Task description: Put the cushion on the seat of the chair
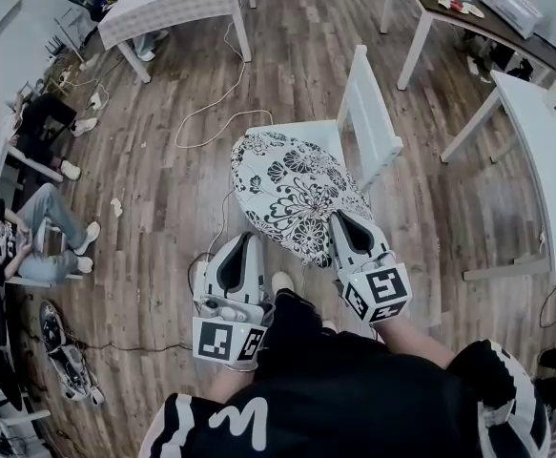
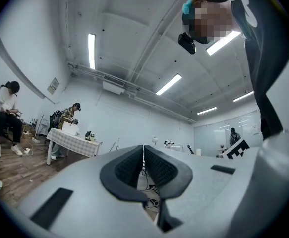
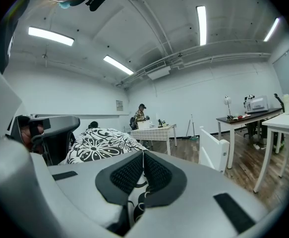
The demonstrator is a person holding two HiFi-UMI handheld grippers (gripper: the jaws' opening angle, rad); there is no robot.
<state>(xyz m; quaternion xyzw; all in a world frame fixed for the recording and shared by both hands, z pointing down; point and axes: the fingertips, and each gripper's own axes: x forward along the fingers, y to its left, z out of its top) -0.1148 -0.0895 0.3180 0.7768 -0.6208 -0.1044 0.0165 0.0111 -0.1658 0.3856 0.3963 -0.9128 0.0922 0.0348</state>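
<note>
The cushion (image 1: 295, 191), white with a black flower print, is held over the near part of the white chair's seat (image 1: 314, 134); whether it rests on the seat I cannot tell. The chair's slatted backrest (image 1: 368, 111) stands to the right. My left gripper (image 1: 252, 239) is shut on the cushion's near left edge, and printed fabric (image 2: 152, 196) shows under its jaws (image 2: 144, 155). My right gripper (image 1: 340, 219) is shut on the near right edge. In the right gripper view the cushion (image 3: 100, 142) bulges up left of that gripper (image 3: 143, 161).
White tables stand at the right (image 1: 541, 132), back right (image 1: 468, 17) and back left (image 1: 168, 3). A cable (image 1: 222, 98) loops over the wooden floor behind the chair. People sit at the left (image 1: 30, 237). The backrest (image 3: 214, 150) rises right of the right gripper.
</note>
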